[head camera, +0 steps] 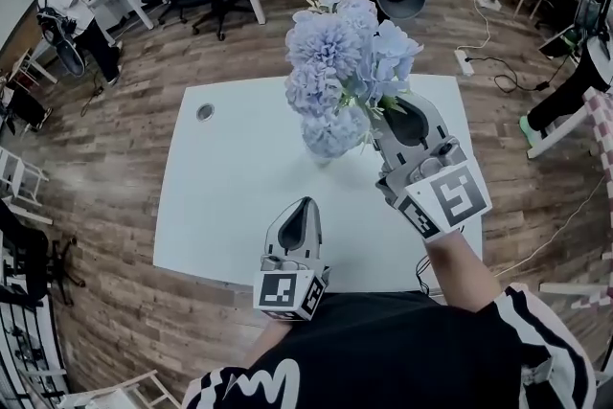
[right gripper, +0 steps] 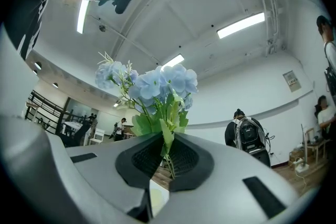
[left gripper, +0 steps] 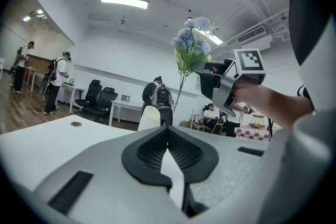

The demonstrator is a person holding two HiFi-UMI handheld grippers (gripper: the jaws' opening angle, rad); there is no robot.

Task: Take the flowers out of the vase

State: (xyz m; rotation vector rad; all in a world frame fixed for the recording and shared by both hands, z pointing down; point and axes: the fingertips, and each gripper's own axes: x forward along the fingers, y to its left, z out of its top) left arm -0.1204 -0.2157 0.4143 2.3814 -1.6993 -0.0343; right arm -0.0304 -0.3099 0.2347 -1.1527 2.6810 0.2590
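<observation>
Slippage is the risk, since the right hand-held gripper (right gripper: 167, 147) pinches only the thin stems of the top-heavy blue flowers (head camera: 350, 72), raised above the surface (head camera: 220, 187) and white vase (left gripper: 149, 119), while the left hand-held gripper (left gripper: 168, 131) sits closed and empty.

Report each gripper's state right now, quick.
Left gripper: jaws closed, holding nothing.
Right gripper: jaws closed on the green stems of the bunch of pale blue flowers.
</observation>
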